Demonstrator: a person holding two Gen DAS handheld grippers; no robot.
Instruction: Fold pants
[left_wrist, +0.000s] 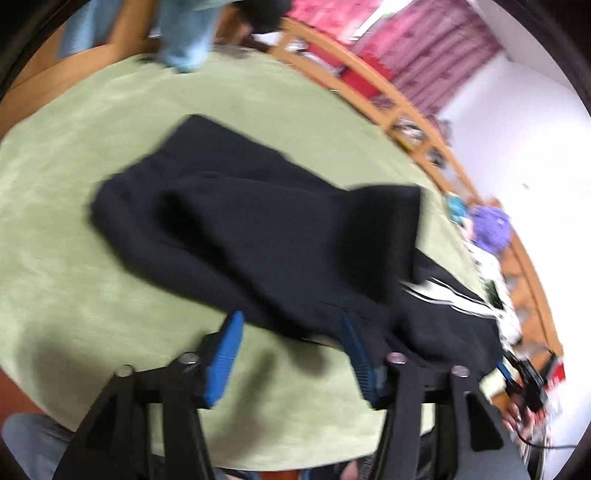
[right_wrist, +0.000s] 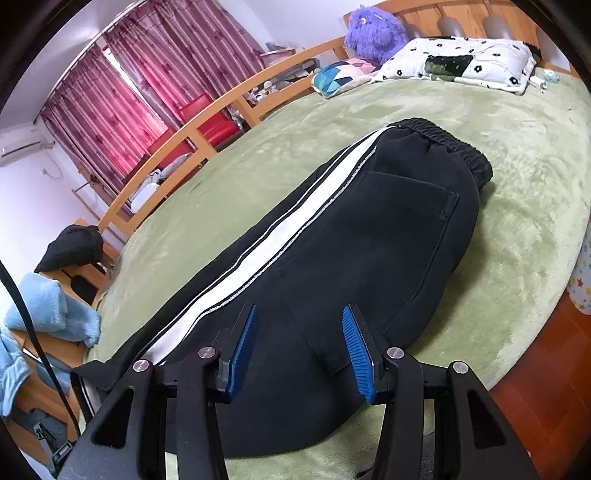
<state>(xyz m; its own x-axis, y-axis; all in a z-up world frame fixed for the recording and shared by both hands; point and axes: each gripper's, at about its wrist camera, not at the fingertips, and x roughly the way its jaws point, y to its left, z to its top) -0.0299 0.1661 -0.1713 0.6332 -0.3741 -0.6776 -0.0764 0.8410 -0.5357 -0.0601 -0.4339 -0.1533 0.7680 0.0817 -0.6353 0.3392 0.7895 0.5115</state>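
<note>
No legible txt, labels or nos. anywhere.

Left gripper (left_wrist: 291, 332): black angular frame with triangular cut-outs, four round silver screw heads across the linkage, and two fingers faced with ribbed blue pads (left_wrist: 226, 354); the view is motion-blurred, so finer markings cannot be read. Right gripper (right_wrist: 299, 332): identical build, black struts with triangular cut-outs, four silver screw heads, and ribbed blue pads (right_wrist: 242, 350) set in black holders. A thin black cable (right_wrist: 26, 314) runs down that view's left edge.
</note>
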